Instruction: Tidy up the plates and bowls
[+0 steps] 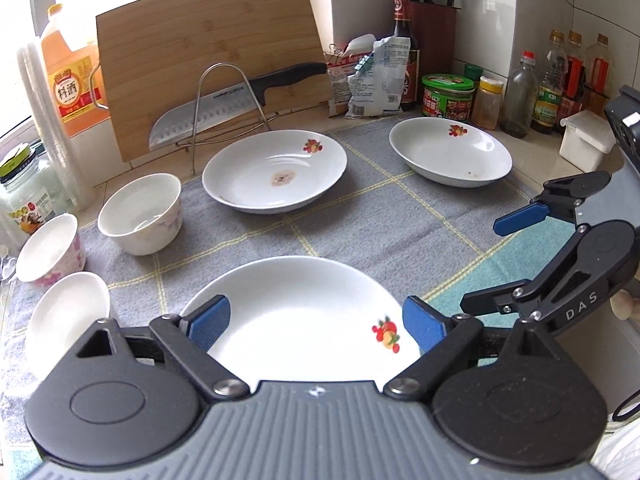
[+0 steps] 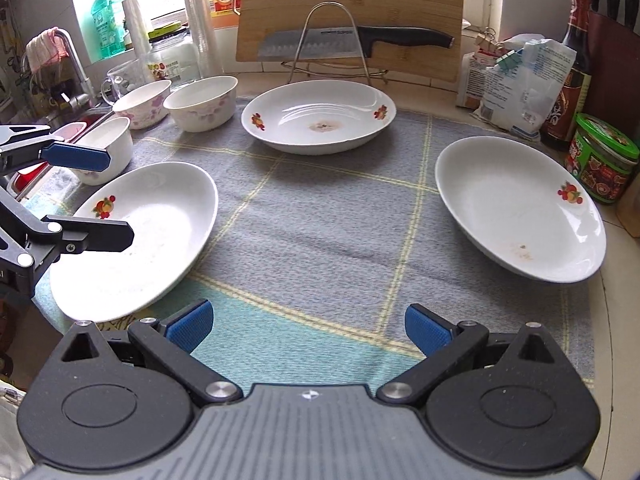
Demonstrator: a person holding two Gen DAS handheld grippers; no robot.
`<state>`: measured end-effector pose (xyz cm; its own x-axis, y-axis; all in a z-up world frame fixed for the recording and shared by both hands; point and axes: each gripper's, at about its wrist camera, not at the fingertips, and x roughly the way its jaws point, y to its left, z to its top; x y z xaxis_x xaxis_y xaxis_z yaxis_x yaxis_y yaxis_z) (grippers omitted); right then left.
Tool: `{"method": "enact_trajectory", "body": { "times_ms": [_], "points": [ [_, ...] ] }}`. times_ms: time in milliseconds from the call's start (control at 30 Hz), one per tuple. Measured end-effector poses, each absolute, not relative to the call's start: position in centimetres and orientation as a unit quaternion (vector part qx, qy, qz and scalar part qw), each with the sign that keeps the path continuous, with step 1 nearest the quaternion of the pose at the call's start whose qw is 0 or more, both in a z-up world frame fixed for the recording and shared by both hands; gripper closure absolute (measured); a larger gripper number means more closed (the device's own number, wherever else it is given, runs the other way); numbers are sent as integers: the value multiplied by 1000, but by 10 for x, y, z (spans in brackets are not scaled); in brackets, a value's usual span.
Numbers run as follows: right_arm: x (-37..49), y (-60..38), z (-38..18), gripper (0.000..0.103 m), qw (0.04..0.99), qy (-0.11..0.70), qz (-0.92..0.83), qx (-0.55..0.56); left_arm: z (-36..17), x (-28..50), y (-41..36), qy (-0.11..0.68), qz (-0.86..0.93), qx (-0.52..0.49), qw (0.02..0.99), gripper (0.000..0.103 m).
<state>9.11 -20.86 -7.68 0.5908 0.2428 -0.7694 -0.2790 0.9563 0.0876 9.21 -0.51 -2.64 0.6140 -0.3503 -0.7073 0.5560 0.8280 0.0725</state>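
Counter covered by a grey checked cloth. Three white plates on it, each with a small fruit print on the rim.

Near plate: lies at the cloth's near left edge, under the left gripper. Nothing in it that can be made out. Jaws stand wide apart, one blue pad over each side of the plate; the pads press on nothing.

Middle plate: toward the back, in front of the wire stand. A brownish smear in its centre.

Right plate: on the cloth's right side, a few brown specks near its front rim.

Right gripper: jaws released, hanging over bare cloth between the near plate and the right plate, nothing between the pads.

Three bowls at the left edge, white with pink flower print: large bowl, a second just beside it, a third nearest. Contents cannot be told.

Behind: bamboo cutting board leaning upright, knife resting across the wire stand, lettering on the blade too small to read. Orange jug, label reads "料酒". Green-lidded jar, dark sauce bottle, crumpled bags; print illegible. Right gripper's arm bears "DAS".
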Motion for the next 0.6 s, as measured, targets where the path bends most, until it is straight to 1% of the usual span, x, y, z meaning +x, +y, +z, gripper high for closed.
{"method": "enact_trajectory", "body": {
  "times_ms": [367, 600],
  "points": [
    [94, -147, -75, 0, 872, 443, 207, -5, -31, 79, 71, 379, -247, 151, 879, 10],
    [108, -118, -88, 0, 847, 472, 244, 25, -41, 73, 102, 406, -257, 146, 865, 10]
  ]
}}
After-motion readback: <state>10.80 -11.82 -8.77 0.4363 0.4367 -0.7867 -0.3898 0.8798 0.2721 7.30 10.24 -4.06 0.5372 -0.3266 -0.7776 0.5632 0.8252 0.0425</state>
